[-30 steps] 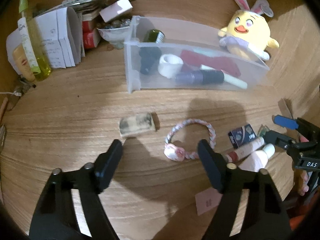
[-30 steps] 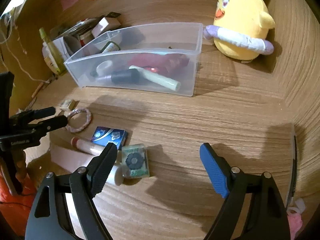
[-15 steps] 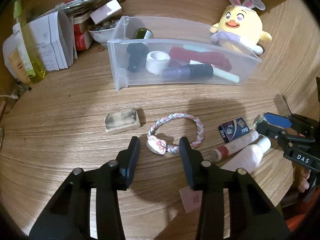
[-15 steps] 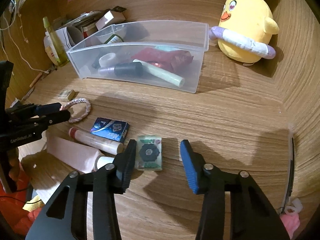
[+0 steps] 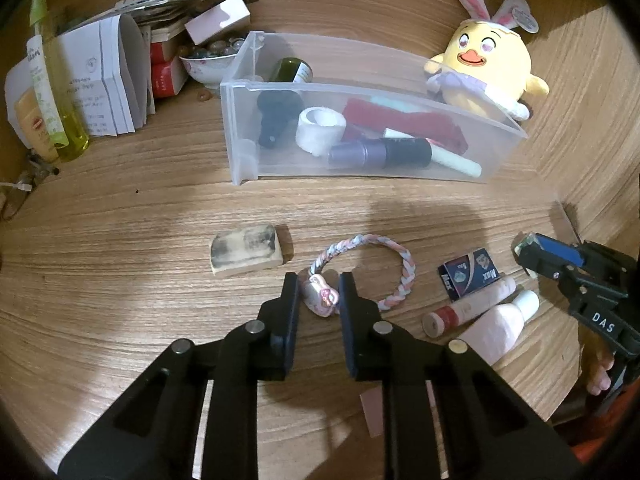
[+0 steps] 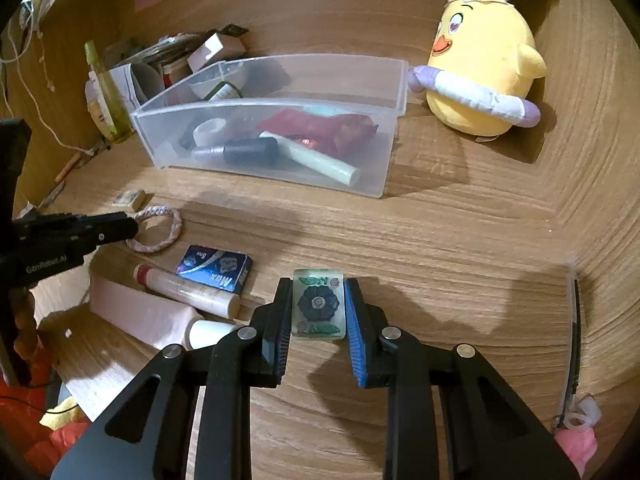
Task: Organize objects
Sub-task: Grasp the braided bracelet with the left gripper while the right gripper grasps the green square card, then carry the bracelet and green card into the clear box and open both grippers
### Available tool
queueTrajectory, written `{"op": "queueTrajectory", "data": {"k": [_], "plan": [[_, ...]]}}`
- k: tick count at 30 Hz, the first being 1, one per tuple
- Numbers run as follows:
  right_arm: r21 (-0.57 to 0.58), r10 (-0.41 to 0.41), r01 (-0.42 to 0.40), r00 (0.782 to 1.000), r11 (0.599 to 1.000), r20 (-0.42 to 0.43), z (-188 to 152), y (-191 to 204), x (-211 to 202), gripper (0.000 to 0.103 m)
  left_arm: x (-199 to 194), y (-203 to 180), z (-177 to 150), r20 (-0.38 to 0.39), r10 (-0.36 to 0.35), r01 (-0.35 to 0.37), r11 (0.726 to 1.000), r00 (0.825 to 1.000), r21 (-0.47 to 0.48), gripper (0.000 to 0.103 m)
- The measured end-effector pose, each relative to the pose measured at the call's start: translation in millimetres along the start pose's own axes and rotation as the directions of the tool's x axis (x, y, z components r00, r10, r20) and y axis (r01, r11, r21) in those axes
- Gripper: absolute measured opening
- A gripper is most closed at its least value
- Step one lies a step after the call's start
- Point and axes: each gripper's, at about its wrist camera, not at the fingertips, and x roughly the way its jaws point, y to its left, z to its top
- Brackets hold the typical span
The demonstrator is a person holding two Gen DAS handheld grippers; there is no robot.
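A pink-and-white braided hair tie (image 5: 404, 264) lies on the wooden table, and its pink charm (image 5: 320, 300) sits between my left gripper's (image 5: 318, 279) jaws. These are closing and the pads press on the charm. My right gripper (image 6: 319, 282) is also closing, its blue pads against a small green tile with a dark flower (image 6: 319, 304). From the right wrist view the left gripper (image 6: 128, 228) shows at the hair tie (image 6: 160, 230). The clear plastic bin (image 5: 248, 128) behind holds a tape roll, bottles, a red pouch and a pale tube.
A dirty eraser block (image 5: 244, 250) lies left of the hair tie. A blue Max box (image 5: 468, 274) and two pink tubes (image 5: 468, 308) lie between the grippers. A yellow chick plush (image 5: 484, 68) sits by the bin's right end. Papers, boxes and a yellow bottle (image 5: 60, 92) crowd the back left.
Both grippers' jaws came in from wide open. The left ones now touch the hair tie's charm, and the right ones touch the green tile.
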Motion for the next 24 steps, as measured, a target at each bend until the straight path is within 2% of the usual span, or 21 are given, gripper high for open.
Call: {"op": "queueTrajectory", "data": {"k": [7,24], "plan": [[0.023,0.011,-0.012,0.999,1.000,0.032,7,-3,-7,0.023,-12,6,8,0.046,-0.011,0.013,0.999,0.999,-0.035,0.019],[0.007,0.039,-0.041,0.991,0.999,0.128,32,5,-28,0.023,-50,-2,33,0.197,-0.022,0.026,0.999,0.980,-0.018,0.019]]}}
